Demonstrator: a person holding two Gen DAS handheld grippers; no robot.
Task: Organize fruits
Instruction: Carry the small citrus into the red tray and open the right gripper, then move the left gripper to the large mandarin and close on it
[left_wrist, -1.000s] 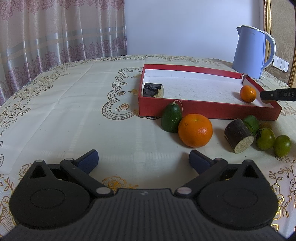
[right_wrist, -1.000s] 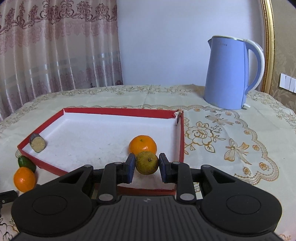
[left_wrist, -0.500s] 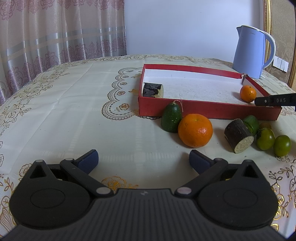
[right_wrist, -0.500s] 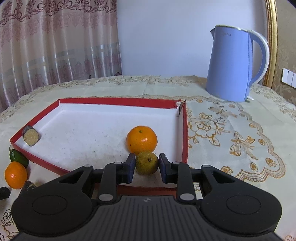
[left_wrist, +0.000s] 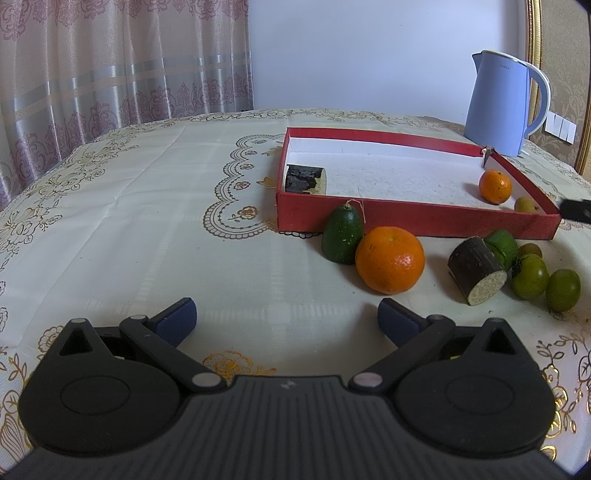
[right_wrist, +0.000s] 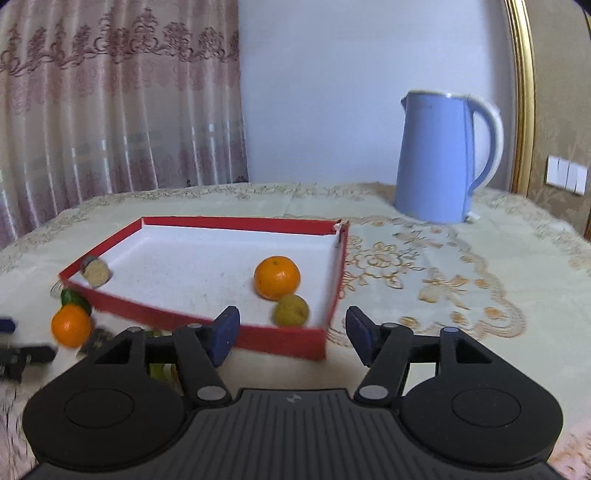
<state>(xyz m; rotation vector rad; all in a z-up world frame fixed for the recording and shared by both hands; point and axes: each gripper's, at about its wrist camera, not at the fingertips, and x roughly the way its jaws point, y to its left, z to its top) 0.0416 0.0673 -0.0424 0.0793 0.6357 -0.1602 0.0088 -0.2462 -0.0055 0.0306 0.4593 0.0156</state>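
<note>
A red tray (left_wrist: 417, 218) (right_wrist: 284, 341) holds a cut dark log piece (left_wrist: 306, 180), a small orange (left_wrist: 495, 185) (right_wrist: 277, 277) and a yellow-green fruit (right_wrist: 291, 311) (left_wrist: 525, 204). My right gripper (right_wrist: 291, 334) is open and empty, just before the tray's near corner, behind that fruit. My left gripper (left_wrist: 286, 319) is open and empty over the cloth. Ahead of it lie a green avocado (left_wrist: 342, 234), a large orange (left_wrist: 389, 259), a second log piece (left_wrist: 476, 269) and green fruits (left_wrist: 530, 275).
A blue kettle (left_wrist: 498, 101) (right_wrist: 439, 157) stands behind the tray at the right. The round table (left_wrist: 129, 221) has a patterned cream cloth. Curtains hang behind at the left. The right gripper's tip (left_wrist: 576, 210) shows at the left view's right edge.
My right gripper has opened and let the yellow-green fruit go into the tray beside the small orange, then drawn back and up. The left gripper has not moved.
</note>
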